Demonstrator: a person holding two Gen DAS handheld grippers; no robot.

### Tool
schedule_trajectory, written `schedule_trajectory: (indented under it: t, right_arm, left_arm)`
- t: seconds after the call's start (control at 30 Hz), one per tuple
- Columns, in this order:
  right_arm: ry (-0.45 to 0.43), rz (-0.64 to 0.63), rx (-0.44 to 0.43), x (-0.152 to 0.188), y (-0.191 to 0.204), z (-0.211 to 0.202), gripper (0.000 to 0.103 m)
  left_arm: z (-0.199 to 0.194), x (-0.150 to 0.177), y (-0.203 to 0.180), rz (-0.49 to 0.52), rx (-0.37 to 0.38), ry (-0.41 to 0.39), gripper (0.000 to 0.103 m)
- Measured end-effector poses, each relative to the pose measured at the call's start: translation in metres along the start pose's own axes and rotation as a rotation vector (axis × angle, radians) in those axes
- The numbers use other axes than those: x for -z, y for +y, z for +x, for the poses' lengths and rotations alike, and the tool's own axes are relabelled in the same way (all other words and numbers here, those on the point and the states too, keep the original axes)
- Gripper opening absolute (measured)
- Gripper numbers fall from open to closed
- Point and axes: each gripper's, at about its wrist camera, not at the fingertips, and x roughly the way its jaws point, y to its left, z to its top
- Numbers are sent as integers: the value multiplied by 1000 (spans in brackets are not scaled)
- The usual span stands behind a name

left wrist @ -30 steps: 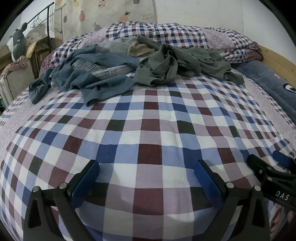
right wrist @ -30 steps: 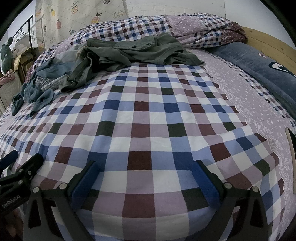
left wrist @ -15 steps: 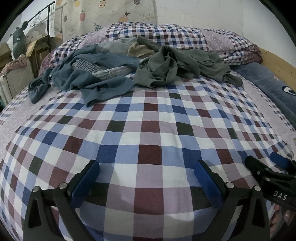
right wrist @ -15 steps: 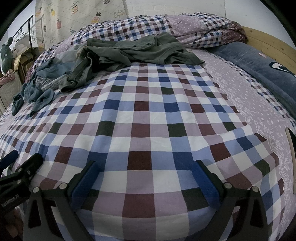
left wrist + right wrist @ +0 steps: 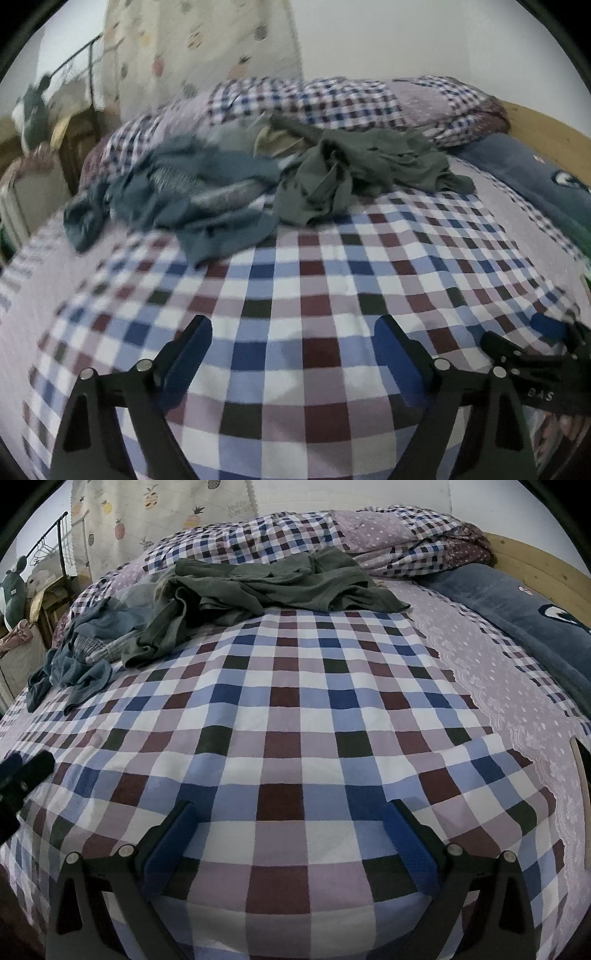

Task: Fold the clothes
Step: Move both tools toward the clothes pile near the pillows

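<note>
The crumpled olive-green garment (image 5: 266,587) and rumpled grey-blue clothes (image 5: 192,195) were heaped at the far end of the checked bedspread (image 5: 295,716). The left gripper (image 5: 291,343) was closing on nothing; the right gripper (image 5: 288,830) was held wide apart, empty.

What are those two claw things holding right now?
Nothing. The left gripper, its jaws closing, and the right gripper have only checked bedspread behind them; the clothes lie beyond.

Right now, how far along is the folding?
Nothing looks folded: the green garment and blue garment lie crumpled at the far side of the checked bedspread. Left tool is closing with nothing between its jaws; right tool is open, holding nothing. All folding remains.
</note>
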Motion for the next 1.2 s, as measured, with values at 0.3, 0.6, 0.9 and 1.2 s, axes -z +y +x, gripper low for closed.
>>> schedule_trajectory:
  t: [0.3,0.6,0.9,1.2]
  right_arm:
    - [-16,-25,-6,-3,6,-3,103]
    - [-53,-20,-84,-11,11,-15,103]
    - [-88,-51,-157,-28,35,-32,102]
    - [-95,-125,-233,-59,91,-33,96]
  left_arm:
    - [-4,-4,-8,74,30,14,92]
    - [-7,-13,25,-80,77,30,92]
    - [-19,-28,70,-200,77,3,81]
    - [-22,-33,109,-295,59,0,51]
